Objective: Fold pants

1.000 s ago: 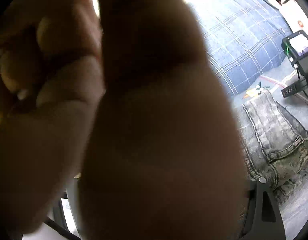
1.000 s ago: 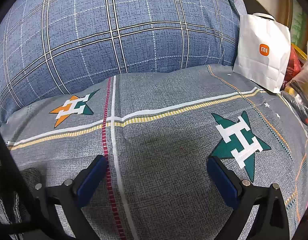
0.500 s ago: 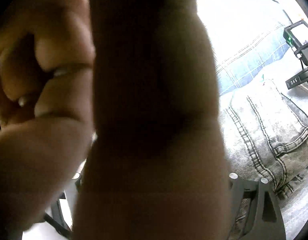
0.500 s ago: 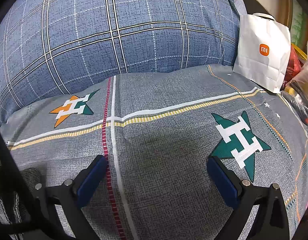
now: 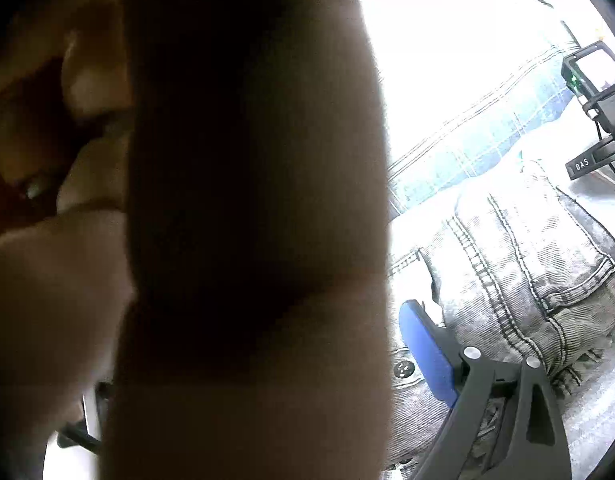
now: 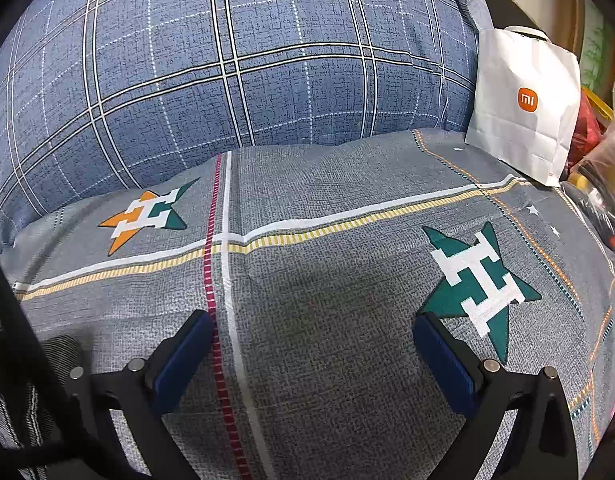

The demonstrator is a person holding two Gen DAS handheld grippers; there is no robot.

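Right wrist view: bed covered in a grey woven-look sheet (image 6: 327, 340) printed with white, yellow and red stripe lines and star motifs, one orange-green, one teal. Behind it a big puffy blue plaid quilt (image 6: 227, 60) with white and dark grid lines. White paper bag with an orange logo (image 6: 523, 100) stands at the bed's far right edge, some clutter in plastic beside it. Right gripper (image 6: 307, 356) is spread wide, blue pads on black fingers, nothing between them, only bare sheet below. Sliver of grey denim at the lower left edge. Left wrist view: mostly blocked by a person's hand (image 5: 227, 220), blurred and dark, very close to the lens. Right of it, the faded grey denim pants (image 5: 527, 272) lie on the bed, heavy double stitching, back pocket and a metal button visible, fabric bunched. Only one finger (image 5: 427, 352) of the left gripper shows, blue pad over the denim; jaws have just been opening and stand released, no cloth pinched that I can see. Upper background is overexposed.
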